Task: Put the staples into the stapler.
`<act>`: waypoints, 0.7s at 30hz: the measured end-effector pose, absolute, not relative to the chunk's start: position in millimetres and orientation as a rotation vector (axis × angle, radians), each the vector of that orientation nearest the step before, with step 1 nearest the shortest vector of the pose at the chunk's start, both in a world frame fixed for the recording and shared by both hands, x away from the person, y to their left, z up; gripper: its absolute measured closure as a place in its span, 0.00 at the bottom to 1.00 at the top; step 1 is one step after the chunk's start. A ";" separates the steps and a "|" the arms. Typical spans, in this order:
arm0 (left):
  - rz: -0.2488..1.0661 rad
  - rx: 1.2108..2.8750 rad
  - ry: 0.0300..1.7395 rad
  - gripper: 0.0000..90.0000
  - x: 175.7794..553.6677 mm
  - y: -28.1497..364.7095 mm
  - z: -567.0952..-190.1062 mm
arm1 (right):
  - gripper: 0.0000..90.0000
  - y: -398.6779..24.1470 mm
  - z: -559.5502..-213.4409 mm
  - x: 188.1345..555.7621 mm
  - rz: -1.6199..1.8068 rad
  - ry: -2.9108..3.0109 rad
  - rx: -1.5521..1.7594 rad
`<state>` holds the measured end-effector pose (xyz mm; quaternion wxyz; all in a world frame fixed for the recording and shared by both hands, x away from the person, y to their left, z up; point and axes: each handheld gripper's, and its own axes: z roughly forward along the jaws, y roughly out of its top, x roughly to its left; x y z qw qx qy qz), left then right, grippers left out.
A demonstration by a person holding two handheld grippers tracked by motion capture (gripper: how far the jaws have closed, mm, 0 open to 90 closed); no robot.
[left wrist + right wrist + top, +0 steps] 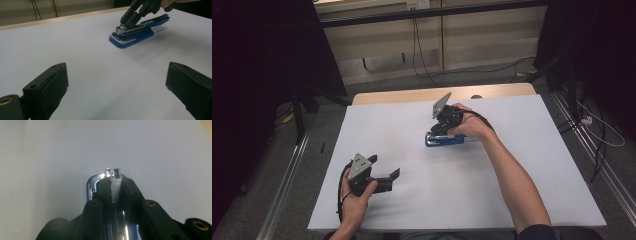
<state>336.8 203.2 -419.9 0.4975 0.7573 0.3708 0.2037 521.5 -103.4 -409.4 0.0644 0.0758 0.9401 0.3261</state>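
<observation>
Right gripper point(443, 129) clamps our blue stapler's point(135, 33) metal magazine at the table's point(512, 200) far centre, left gripper point(387, 176) open near-left; thin chrome may slip sideways.

The bench point(522, 190) has a flat top covered with a white, matte sheet, and along its far edge a strip of light wood point(412, 95) is visible. The white surface is smooth and without marks. On it lies one blue stapler point(443, 140), a little beyond the middle and slightly toward the right side. Its blue base rests flat on the surface, and its metal part is shiny, with the front end pointing to the left in the high view. The bench stands on a grey floor point(492, 75), where some dark cables point(422, 60) run behind it.
</observation>
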 end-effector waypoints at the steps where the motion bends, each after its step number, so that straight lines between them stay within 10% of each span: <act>1: 0.493 1.834 0.898 0.05 336.8 203.2 -419.9 | 0.88 -103.3 -409.4 521.5 0.985 2.838 0.218; 21: 0.499 1.830 0.899 0.05 336.9 204.0 -419.6 | 0.86 -99.7 -411.3 522.5 0.996 2.841 0.235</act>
